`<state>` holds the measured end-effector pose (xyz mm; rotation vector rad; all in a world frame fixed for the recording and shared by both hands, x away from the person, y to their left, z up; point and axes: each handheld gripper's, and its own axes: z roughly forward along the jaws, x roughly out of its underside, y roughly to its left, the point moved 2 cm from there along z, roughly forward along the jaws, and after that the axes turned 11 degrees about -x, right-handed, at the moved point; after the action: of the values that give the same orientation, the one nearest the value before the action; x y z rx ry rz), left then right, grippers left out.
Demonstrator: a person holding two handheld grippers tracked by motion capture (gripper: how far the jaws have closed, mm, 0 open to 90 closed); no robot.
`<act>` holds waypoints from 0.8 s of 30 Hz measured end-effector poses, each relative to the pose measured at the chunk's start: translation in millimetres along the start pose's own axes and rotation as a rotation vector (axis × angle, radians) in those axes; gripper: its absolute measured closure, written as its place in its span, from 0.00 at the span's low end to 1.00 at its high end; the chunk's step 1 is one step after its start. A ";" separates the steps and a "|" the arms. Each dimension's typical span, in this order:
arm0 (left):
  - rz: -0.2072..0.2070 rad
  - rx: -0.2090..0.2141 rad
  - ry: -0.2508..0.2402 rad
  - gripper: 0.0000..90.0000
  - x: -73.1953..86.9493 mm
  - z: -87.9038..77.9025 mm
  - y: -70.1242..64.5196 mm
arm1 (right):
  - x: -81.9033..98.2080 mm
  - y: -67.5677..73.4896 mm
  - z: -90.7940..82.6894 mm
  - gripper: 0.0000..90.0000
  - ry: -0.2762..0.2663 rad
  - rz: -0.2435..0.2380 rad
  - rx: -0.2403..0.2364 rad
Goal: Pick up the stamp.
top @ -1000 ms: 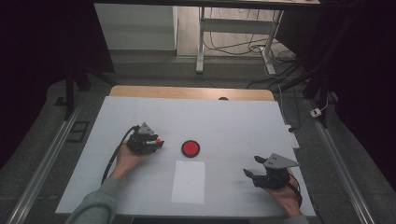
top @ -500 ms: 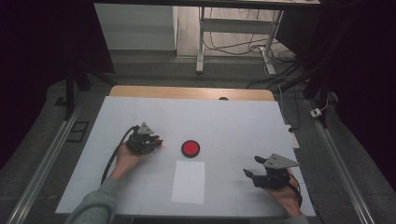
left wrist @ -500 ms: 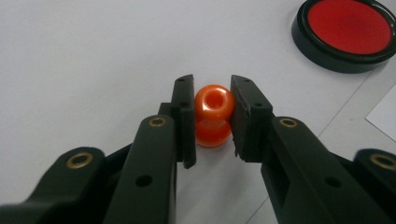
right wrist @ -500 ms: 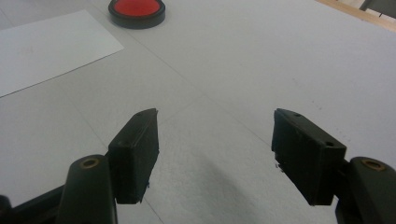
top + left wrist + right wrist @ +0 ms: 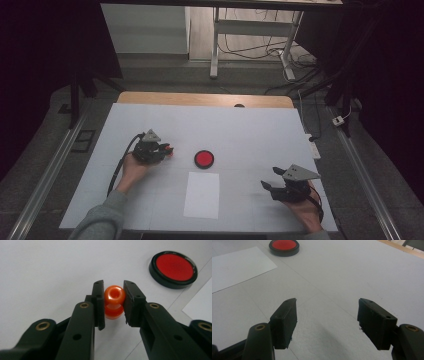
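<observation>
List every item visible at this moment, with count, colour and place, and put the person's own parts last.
Orange glossy plastic bead: one, orange, between the left gripper's jaws.
Red round disc with black rim: one, red and black, table centre.
White paper sheet: one, white, in front of the disc.
White table surface: one, white.
Left gripper: one, black, shut on the bead.
Right gripper: one, black, open, at the table's right.

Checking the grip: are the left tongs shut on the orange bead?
Shut: the left tongs press both pads against the orange bead, no gap visible either side.
</observation>
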<state>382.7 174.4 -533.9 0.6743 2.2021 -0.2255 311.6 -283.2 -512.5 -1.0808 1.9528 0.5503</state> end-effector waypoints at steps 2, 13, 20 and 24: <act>-0.015 0.008 -0.010 0.80 -1.0 -2.5 0.4 | 0.0 0.1 0.0 0.35 0.000 0.000 0.000; -0.018 0.030 -0.046 0.80 -7.4 -14.5 -2.5 | 0.3 -0.2 -0.7 0.35 -0.020 0.007 -0.004; -0.030 0.046 -0.089 0.80 -16.4 -28.3 -6.0 | -0.6 0.2 -2.5 0.35 -0.025 0.001 0.003; -0.017 0.065 -0.100 0.80 -19.9 -33.2 -9.9 | -1.3 1.1 -3.1 0.36 -0.038 -0.006 0.012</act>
<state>366.4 170.6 -497.6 0.6656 2.1130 -0.3335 309.7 -284.1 -509.6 -1.0613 1.9173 0.5517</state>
